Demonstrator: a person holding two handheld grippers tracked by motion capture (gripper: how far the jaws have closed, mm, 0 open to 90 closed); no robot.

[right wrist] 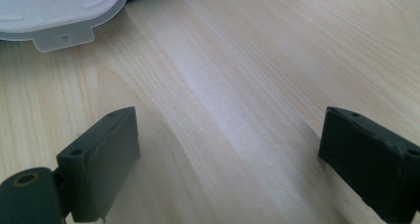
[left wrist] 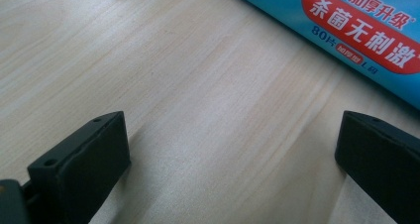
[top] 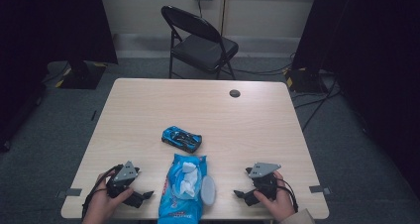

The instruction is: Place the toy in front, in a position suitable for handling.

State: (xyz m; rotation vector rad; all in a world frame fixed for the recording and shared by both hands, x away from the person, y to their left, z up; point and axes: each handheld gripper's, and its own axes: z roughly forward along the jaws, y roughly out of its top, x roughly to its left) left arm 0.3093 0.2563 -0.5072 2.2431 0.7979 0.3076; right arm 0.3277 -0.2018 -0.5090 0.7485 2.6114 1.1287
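**Both grippers rest beside the open pack of wipes, nothing yet in hand**

Nearest the person, at the front edge of the table [top: 148,100], the pack of wet wipes [top: 182,192] lies lengthwise between the two hands. Its clear lid [top: 208,190] is flipped open to the right, and a white wipe [top: 187,179] stands crumpled out of the opening. The left gripper [top: 144,196] sits on the wood just left of the pack, jaws spread wide with only bare tabletop between them; from its own camera the pack's blue side with the red label [left wrist: 366,30] lies close ahead. The right gripper [top: 239,194] sits a little further off on the other side, jaws equally wide and empty, pointing toward the lid, whose tab [right wrist: 63,39] shows near in the right gripper view.

This looks like the very start: the work appears to be pulling a wipe, perhaps to clean the toy car [top: 181,138], though that is a guess. The next move would call for one gripper to hold the pack down while the other pinches the raised wipe. The soft pack may slide or lift with the wipe, and the open lid stands in the right gripper's path.

Further off, the toy car sits mid-table, well apart from both grippers. Beyond it are a small dark cap [top: 235,93] in the tabletop and a black folding chair [top: 200,43] on the floor behind.
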